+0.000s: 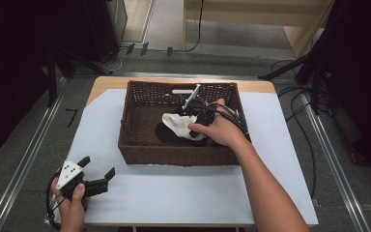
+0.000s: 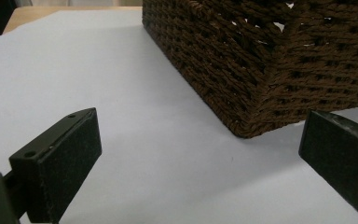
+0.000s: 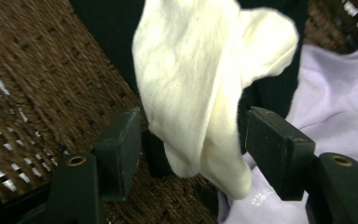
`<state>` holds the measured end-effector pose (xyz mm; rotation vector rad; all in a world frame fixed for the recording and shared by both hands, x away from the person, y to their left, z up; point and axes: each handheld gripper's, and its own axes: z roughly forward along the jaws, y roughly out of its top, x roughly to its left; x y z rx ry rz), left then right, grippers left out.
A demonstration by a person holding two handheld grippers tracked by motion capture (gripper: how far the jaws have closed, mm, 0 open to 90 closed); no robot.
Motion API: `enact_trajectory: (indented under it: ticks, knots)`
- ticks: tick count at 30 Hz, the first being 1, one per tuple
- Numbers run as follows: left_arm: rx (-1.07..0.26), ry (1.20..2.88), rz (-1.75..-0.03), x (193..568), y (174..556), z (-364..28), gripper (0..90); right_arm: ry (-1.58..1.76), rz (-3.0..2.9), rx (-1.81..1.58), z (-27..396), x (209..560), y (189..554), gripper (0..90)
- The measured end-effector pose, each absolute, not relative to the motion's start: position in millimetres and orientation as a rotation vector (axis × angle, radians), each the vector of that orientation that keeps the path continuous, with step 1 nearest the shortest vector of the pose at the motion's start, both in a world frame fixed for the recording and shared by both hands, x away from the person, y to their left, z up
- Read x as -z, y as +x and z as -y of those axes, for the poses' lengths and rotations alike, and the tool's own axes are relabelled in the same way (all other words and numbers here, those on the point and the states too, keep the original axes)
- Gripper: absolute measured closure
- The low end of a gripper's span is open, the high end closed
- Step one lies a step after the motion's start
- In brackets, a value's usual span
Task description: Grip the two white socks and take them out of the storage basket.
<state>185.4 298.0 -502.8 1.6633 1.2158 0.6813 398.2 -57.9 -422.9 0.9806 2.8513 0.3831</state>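
White tabletop (image 1: 174, 193) carries a wicker basket (image 1: 140, 145) where the right hand-held gripper (image 3: 193, 154) straddles a cream sock (image 3: 191, 93), jaws not yet closed, while the left hand-held gripper (image 1: 96, 174) waits wide open.

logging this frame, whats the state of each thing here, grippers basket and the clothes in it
left gripper: open, held above the white sheet, nothing between its jaws
right gripper: open, inside the basket, jaws either side of the cream cloth
cream cloth: crumpled, not yet clamped
basket: upright on the table, holding clothes
lavender garment: lying in the basket
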Motion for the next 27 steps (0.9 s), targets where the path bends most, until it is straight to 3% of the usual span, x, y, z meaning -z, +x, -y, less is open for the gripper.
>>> enact_trajectory:
  ticks: [3, 7, 27]
  knots:
    - [-0.682, 1.662, -1.215, 503, 185, -298, 0.0, 0.983, -2.866, -0.361, 58, 428, 400, 46.5]
    - [-0.681, 1.664, -1.215, 503, 185, -298, 0.0, 1.033, -2.937, -0.406, 60, 430, 402, 77.6]
    - [-0.68, 1.671, -1.214, 503, 185, -298, 0.0, 0.973, -2.895, -0.438, 66, 397, 396, 82.1]
